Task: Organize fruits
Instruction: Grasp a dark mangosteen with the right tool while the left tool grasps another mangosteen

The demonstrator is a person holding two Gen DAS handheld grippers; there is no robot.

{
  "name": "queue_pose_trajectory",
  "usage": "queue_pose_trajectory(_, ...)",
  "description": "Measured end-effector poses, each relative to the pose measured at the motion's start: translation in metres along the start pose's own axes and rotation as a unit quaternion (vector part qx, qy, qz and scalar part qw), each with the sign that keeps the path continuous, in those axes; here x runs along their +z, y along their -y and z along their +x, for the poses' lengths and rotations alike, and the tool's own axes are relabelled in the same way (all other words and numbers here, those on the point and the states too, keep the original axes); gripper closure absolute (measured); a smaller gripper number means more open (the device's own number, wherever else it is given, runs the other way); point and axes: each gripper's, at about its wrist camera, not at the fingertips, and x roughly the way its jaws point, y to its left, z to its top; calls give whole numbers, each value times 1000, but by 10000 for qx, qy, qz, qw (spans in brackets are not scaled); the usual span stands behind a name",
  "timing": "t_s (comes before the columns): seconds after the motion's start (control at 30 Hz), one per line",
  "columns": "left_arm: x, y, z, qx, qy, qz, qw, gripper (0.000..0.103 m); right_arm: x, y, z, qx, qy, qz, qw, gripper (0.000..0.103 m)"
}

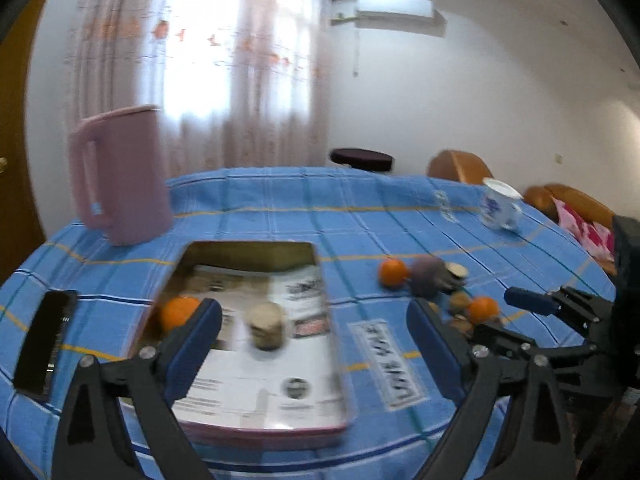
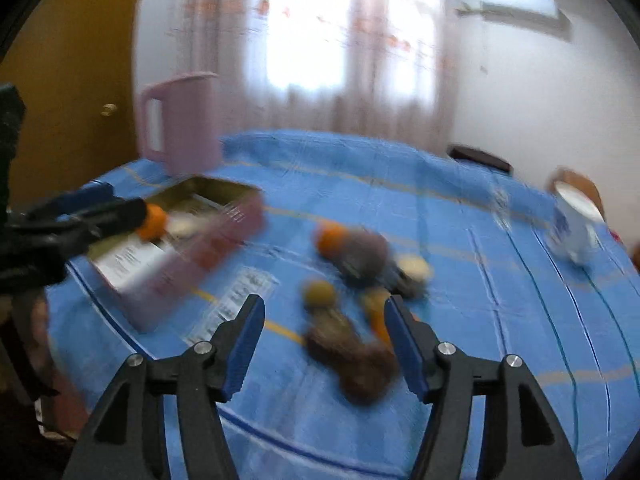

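My left jaws [image 1: 314,338] stand wide and empty above the open rectangular metal tin [image 1: 256,250], which holds one orange fruit [image 1: 178,312] and a tan round fruit [image 1: 267,325]. My right jaws [image 2: 324,344] gape empty over blurred brown fruit [image 2: 352,360] on the blue checked surface [image 2: 500,320].

Both wrist views over table [image 1: 280,200]

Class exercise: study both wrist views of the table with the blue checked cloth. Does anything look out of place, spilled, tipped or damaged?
Nothing looks spilled or broken. The pink jug and white cup stand upright. The only disorder is several fruits loose on the cloth beside the tin tray, which holds an orange and a pale fruit. Blur hides finer detail.
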Motion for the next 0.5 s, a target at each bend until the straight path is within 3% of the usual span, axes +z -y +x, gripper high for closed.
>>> queue_pose_trajectory(0.23,-5,36,16,-183,-232,368,9989,6,-14,31,8,-9,-278,502,9984,39)
queue_pose_trajectory(0.43,-10,44,28,-196,-410,361,9983,6,-12,25,25,141,-602,374,9974,40)
queue_pose_trajectory(0.47,-10,45,29,-227,-426,355,9982,6,-12,25,27,176,-668,403,9968,42)
queue_pose_trajectory(0.5,-10,46,29,-252,-426,363,9981,6,-13,27,27,178,-672,427,9967,51)
